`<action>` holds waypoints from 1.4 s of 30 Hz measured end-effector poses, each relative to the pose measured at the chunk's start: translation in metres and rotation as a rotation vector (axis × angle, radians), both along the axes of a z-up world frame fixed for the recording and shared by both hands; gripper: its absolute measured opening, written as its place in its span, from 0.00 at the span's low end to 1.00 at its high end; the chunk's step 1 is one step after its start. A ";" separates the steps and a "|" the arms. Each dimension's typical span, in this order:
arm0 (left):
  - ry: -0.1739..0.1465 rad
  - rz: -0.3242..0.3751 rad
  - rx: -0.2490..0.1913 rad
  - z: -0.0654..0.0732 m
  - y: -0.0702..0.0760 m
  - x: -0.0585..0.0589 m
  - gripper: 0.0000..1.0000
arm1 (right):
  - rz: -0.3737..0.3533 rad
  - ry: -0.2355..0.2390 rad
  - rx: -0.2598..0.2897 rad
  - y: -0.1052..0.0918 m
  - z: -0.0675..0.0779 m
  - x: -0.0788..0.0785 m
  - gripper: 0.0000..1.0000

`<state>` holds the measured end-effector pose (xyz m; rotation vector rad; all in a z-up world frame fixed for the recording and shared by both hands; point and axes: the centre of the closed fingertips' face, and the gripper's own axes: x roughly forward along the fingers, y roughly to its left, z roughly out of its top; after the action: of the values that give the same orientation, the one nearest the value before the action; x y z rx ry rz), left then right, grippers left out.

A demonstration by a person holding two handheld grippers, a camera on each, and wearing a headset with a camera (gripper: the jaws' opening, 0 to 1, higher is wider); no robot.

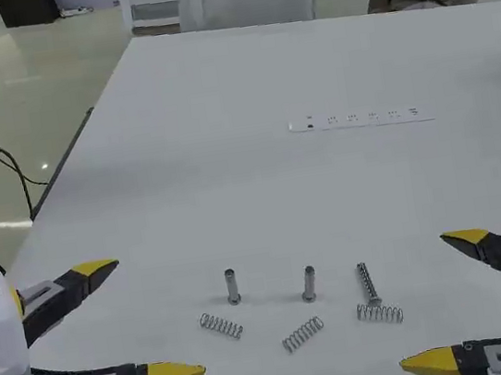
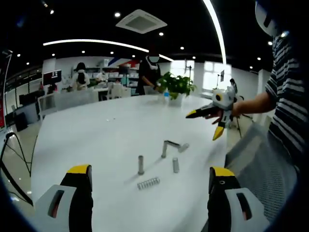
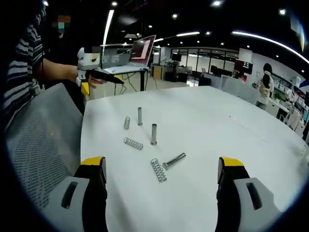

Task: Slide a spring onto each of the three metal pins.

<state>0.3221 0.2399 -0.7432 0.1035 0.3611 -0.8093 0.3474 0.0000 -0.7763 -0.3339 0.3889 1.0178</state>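
**A:** Head view. What do we log?

**B:** Item one: a white tabletop (image 1: 227, 153), with a power strip (image 1: 360, 119) lying flat toward its far side. Item two: three pins in a row near the front edge. The left pin (image 1: 232, 286) and middle pin (image 1: 309, 284) stand upright, and the right pin (image 1: 367, 283) lies on its side.

**A:** Springs?

**B:** Three, all loose on the tabletop, none on a pin. The left spring (image 1: 220, 325) is just in front of the left pin. The middle spring (image 1: 303, 333) is just in front of the middle pin. The right spring (image 1: 380, 313) is at the near end of the right pin, and we cannot tell whether they touch.

**A:** Tongs?

**B:** Left tongs (image 1: 139, 322) at lower left, right tongs (image 1: 444, 300) at lower right. Each is well apart from the parts, spread wide and holding nothing.

**A:** Left gripper view?

**B:** We list the left tongs' yellow-tipped jaws gaping, with the pins and springs on the tabletop beyond them. The right tongs enter from the right, held in a hand (image 2: 236, 110), jaws parted. A potted plant (image 2: 176, 86) stands at the far end.

**A:** Right gripper view?

**B:** The right tongs' jaws are parted and empty. The right pin and right spring lie nearest, and the two upright pins are farther off. The left tongs are beyond those, jaws parted, with a laptop (image 3: 140, 52) behind them.
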 end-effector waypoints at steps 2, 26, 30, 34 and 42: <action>0.000 -0.002 -0.001 0.001 -0.001 0.000 0.98 | 0.000 -0.001 0.001 0.000 0.001 0.000 0.95; 0.006 -0.010 0.003 0.000 -0.004 -0.002 0.98 | -0.005 0.001 -0.001 -0.003 0.000 -0.001 0.95; 0.007 -0.011 0.003 0.000 -0.004 -0.002 0.98 | -0.007 -0.001 0.002 -0.003 0.002 -0.002 0.95; 0.008 -0.012 0.003 -0.001 -0.004 -0.003 0.98 | -0.010 -0.001 0.004 -0.003 0.002 -0.002 0.95; 0.007 -0.014 -0.004 0.000 -0.007 -0.004 0.98 | -0.014 0.001 0.014 -0.002 0.003 -0.003 0.94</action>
<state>0.3183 0.2329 -0.7433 0.0995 0.3662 -0.8241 0.3446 -0.0024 -0.7728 -0.3179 0.3840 1.0070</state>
